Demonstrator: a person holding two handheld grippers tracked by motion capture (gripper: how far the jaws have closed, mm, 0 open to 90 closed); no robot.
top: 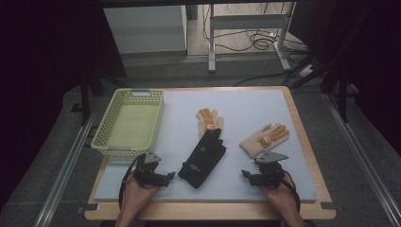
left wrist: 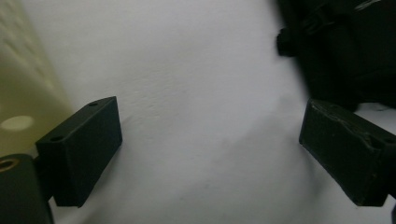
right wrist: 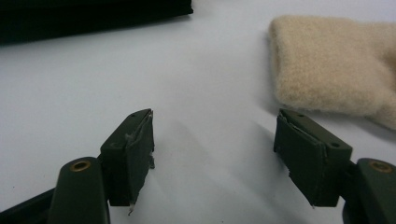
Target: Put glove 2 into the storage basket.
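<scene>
Where tongs wait: black glove point(top: 202, 158) flat, diagonal.

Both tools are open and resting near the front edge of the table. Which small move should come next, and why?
Probably the right tool should move forward to the cuff of the beige glove. Its jaws stand open with nothing between them, and in the right gripper view that cuff lies just ahead, flat on the mat. The left tool is also open, beside the black glove.
</scene>
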